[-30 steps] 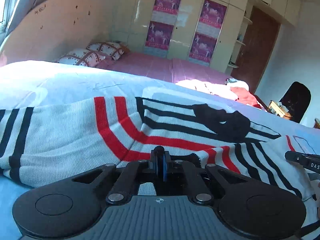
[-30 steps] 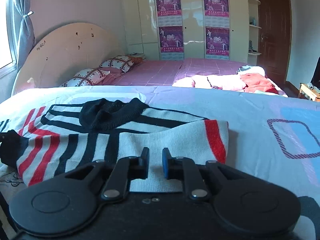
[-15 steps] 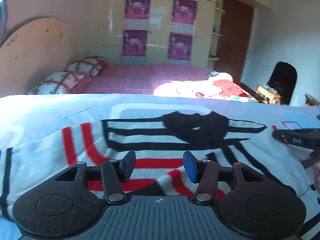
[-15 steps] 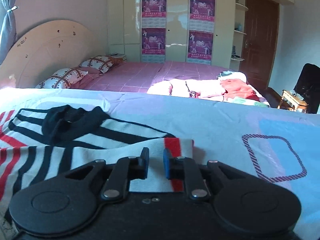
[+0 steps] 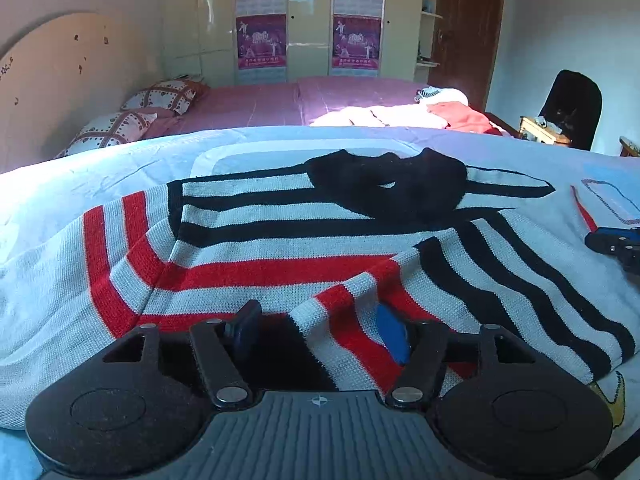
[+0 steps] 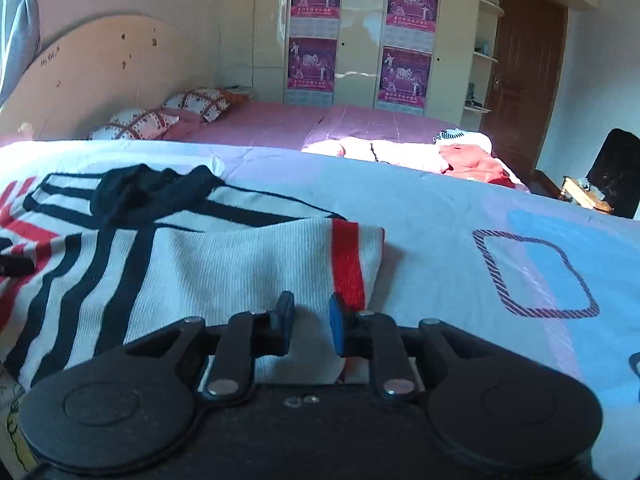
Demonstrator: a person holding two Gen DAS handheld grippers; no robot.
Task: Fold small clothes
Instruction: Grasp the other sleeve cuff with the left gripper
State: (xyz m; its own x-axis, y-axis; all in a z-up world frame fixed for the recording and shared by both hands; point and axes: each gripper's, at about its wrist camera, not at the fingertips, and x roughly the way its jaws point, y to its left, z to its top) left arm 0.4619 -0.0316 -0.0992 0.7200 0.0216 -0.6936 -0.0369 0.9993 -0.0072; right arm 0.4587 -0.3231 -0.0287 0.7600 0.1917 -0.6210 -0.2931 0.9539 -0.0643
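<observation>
A knitted sweater (image 5: pixel 280 240) with white, red and black stripes and a black collar (image 5: pixel 384 188) lies spread on the pale blue bedsheet (image 6: pixel 440 216). My left gripper (image 5: pixel 320 328) hovers low over its near edge. Its jaws are opening, and a raised fold of red-and-white knit lies loose between them, not pinched. My right gripper (image 6: pixel 311 316) sits over the folded white part of the sweater (image 6: pixel 240 264) near a red cuff stripe (image 6: pixel 348 260). Its jaws are opening a little, with cloth under the gap and not pressed. The right gripper's tip (image 5: pixel 612 242) shows at the left view's right edge.
Behind the blue sheet is a pink bed with patterned pillows (image 5: pixel 160 96) and a heap of white and red clothes (image 5: pixel 420 114). A cream wardrobe with posters (image 6: pixel 360 40), a brown door (image 6: pixel 520 80) and a dark chair (image 5: pixel 572 108) stand at the back.
The left gripper went from shut on the sweater to wide open, letting the cloth drop, and its view levelled and shifted sideways. The right jaws parted slightly and shifted over the white fold.
</observation>
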